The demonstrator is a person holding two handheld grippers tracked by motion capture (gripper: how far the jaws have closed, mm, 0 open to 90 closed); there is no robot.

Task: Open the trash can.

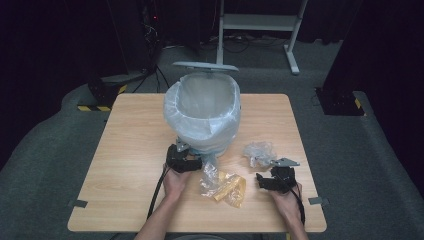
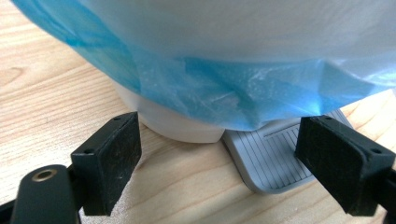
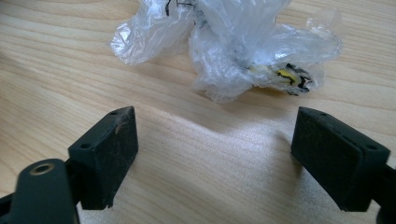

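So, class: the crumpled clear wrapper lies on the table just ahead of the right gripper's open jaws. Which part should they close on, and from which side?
Probably the bunched middle of the crumpled clear wrapper, where the folds stand highest off the table. The right gripper already faces it open, so come straight ahead and slightly down; the thin flat edges would likely slip free.
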